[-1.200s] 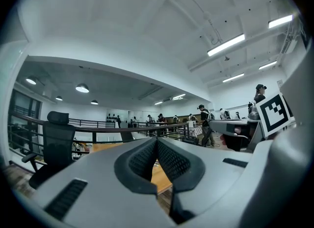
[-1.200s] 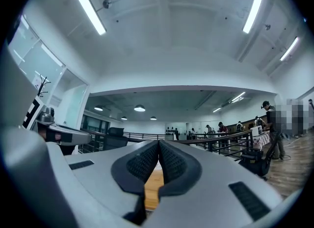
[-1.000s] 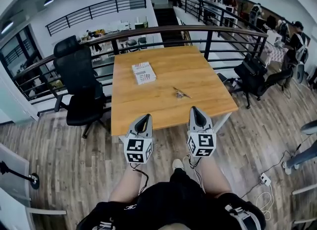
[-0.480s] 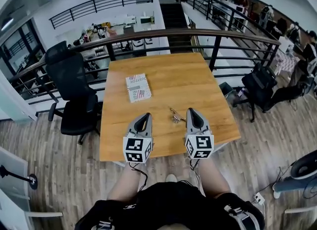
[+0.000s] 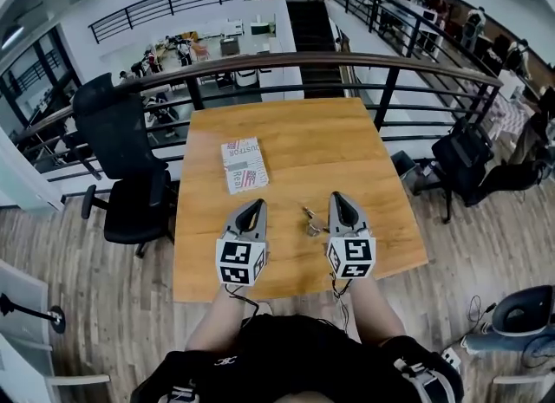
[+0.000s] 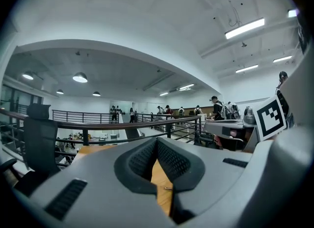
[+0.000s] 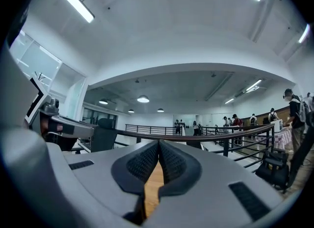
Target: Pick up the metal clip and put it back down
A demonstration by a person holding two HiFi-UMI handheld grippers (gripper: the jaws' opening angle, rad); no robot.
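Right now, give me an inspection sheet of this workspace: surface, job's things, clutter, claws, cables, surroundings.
Surface: wooden table, light top, nothing spilled on it.
Job's things: metal clip lies on the table between the two claws, nearer the right one; neither grips it.
Clutter: white printed box lies flat beyond the left claw.
Claws: left claw shut, empty; right claw shut, empty; both over the table's near part.
Cables: a thin cable hangs below each marker cube toward the person.
Surroundings: black office chair left of the table; black railing behind it; people far off.
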